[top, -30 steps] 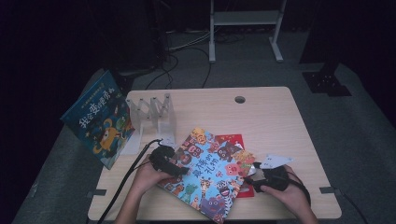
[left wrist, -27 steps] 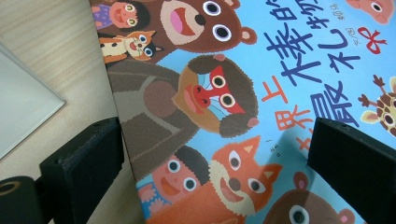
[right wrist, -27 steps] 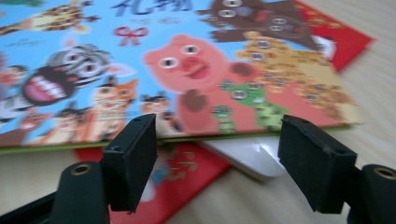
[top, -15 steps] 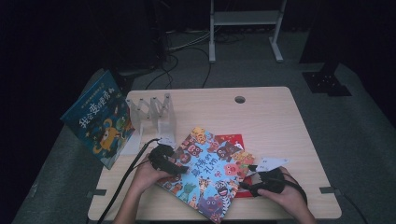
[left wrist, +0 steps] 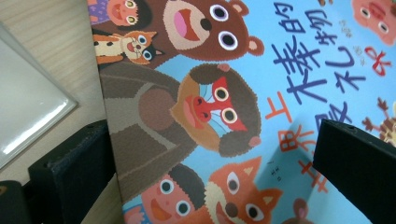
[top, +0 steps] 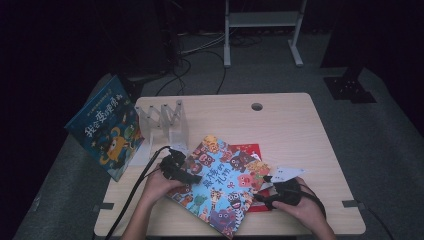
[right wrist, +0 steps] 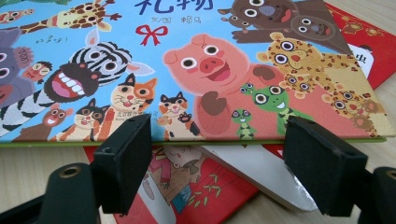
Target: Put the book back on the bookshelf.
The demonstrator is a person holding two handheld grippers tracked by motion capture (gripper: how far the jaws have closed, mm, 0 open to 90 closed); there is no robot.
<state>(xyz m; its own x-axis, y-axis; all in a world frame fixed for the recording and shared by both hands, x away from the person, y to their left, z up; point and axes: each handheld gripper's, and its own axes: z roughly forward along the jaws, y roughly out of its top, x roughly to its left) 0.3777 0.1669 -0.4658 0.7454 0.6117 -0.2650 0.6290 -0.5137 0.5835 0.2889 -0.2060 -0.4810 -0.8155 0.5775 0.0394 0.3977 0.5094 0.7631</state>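
"礼物" on the animal picture book (right wrist: 196,70); "我会变得勇敢" on the blue book (top: 105,127)

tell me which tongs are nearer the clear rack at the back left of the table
Left. The left tongs sit at the animal book's edge just in front of the clear rack; the right tongs are at the book's opposite edge, farther off.

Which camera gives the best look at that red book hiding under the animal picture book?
The right gripper view: the red book lies close up beneath the animal picture book, its drawn figure and red cover plain. The high view shows its red cover small, peeking out past the top book's edge. The left gripper view looks at the animal cover instead.
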